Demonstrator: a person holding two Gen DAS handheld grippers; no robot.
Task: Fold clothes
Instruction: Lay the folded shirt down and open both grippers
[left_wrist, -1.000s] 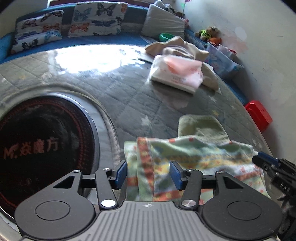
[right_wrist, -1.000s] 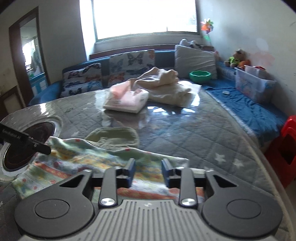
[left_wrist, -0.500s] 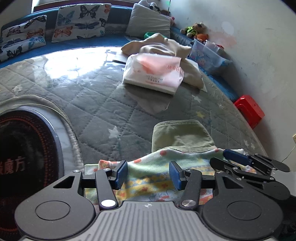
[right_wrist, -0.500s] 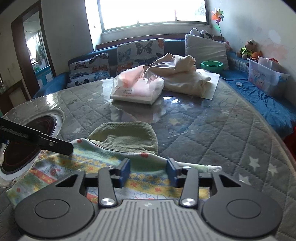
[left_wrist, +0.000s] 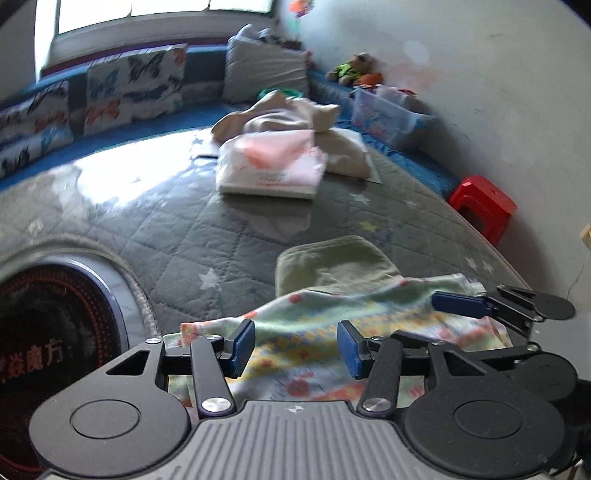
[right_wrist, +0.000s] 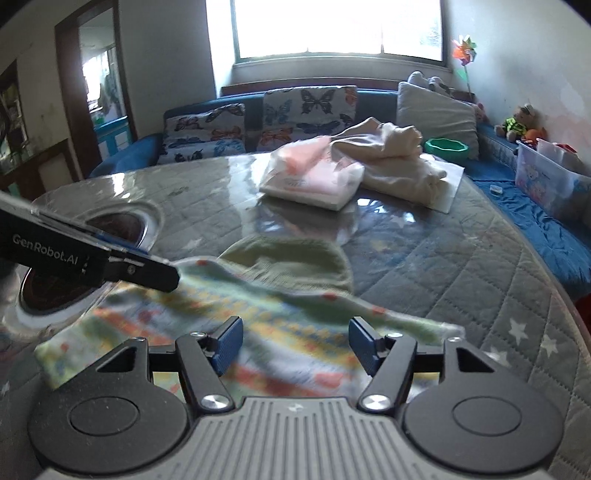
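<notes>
A small patterned cloth (left_wrist: 332, 325) with green, yellow and orange stripes lies folded on the grey quilted table (left_wrist: 184, 229), its far edge over a pale green garment (left_wrist: 332, 262). My left gripper (left_wrist: 296, 345) is open just above the cloth's near part, touching nothing. My right gripper (right_wrist: 295, 345) is open over the same cloth (right_wrist: 258, 321), which looks blurred. The right gripper's fingers (left_wrist: 461, 304) show at the cloth's right end in the left wrist view. The left gripper's fingers (right_wrist: 147, 271) show at the cloth's left corner in the right wrist view.
A bagged pink garment (right_wrist: 314, 177) and a heap of cream clothes (right_wrist: 391, 162) lie further back on the table. A round black inset (left_wrist: 40, 358) sits at the table's left. A red stool (left_wrist: 484, 205) and a blue bench with a plastic box (right_wrist: 546, 181) stand to the right.
Both grippers opened wider and let go of the cloth. Both drew back and rose a little, and the cloth settled flat on the table.
</notes>
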